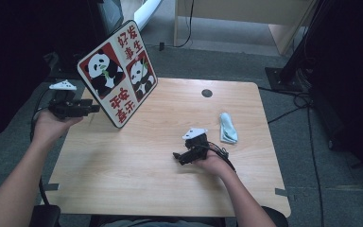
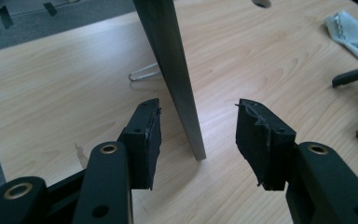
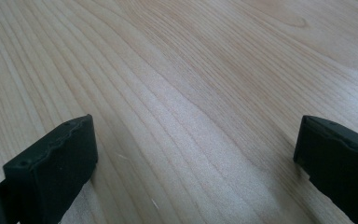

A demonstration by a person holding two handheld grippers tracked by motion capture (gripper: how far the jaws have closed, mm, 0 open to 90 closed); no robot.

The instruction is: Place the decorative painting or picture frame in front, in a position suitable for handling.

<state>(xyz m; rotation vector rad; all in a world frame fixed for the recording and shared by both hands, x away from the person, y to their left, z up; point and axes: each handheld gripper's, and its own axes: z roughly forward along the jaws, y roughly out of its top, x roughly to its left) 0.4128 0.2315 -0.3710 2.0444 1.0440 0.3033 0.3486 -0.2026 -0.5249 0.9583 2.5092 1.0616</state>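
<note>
A picture board with two pandas and red characters stands tilted at the table's back left. My left gripper is level with its left edge. In the left gripper view the board's dark edge rises between the two jaws, which stand apart without touching it; the left gripper is open. A thin wire stand props the board from behind. My right gripper rests low over the middle of the table. In its own view the right gripper is wide open above bare wood.
A folded pale blue cloth lies on the wooden table to the right of my right hand, also in the left gripper view as the cloth. A round cable hole sits near the far edge. Cables trail on the floor at right.
</note>
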